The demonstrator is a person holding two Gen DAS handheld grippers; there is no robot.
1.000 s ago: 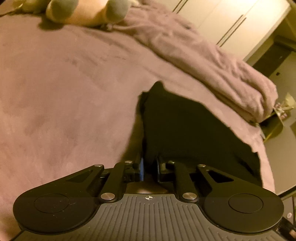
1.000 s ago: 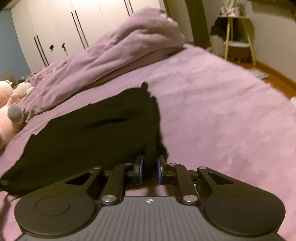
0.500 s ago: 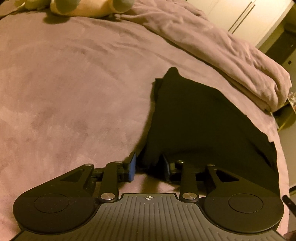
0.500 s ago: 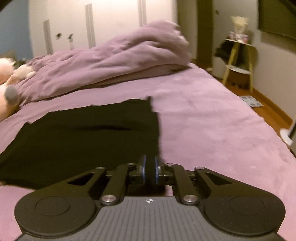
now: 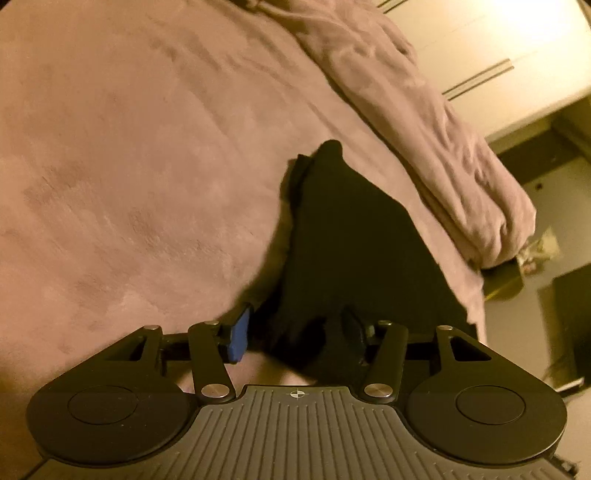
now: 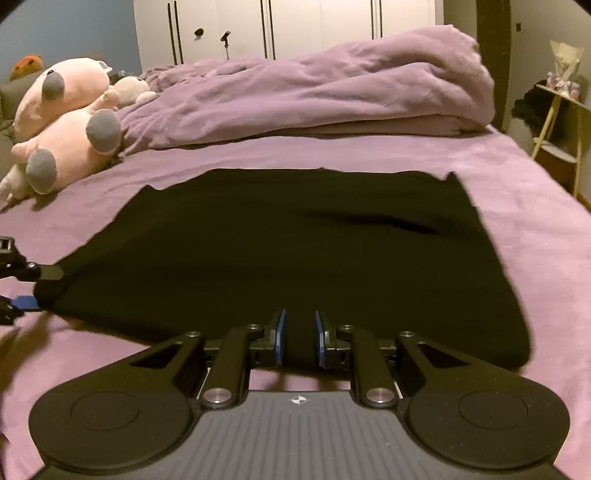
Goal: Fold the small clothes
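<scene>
A black garment [image 6: 295, 251] lies spread flat on the purple bed [image 6: 535, 229]. In the left wrist view the garment [image 5: 354, 251] runs away from me in a narrow strip. My left gripper [image 5: 295, 332] is open, its jaws wide apart on either side of the garment's near corner, which lies loose between them. It also shows at the left edge of the right wrist view [image 6: 18, 288]. My right gripper [image 6: 299, 338] is open, with the garment's near edge between its blue-padded fingers [image 6: 280, 336].
A rolled purple duvet [image 6: 314, 99] lies along the far side of the bed. Pink plush toys [image 6: 62, 129] sit at the far left. White wardrobe doors [image 6: 295, 26] stand behind. A yellow side table [image 6: 561, 122] is beyond the bed's right edge.
Both grippers have opened and let go of the garment. It now lies flat on the bed. The right gripper has swung to face the garment square on.
</scene>
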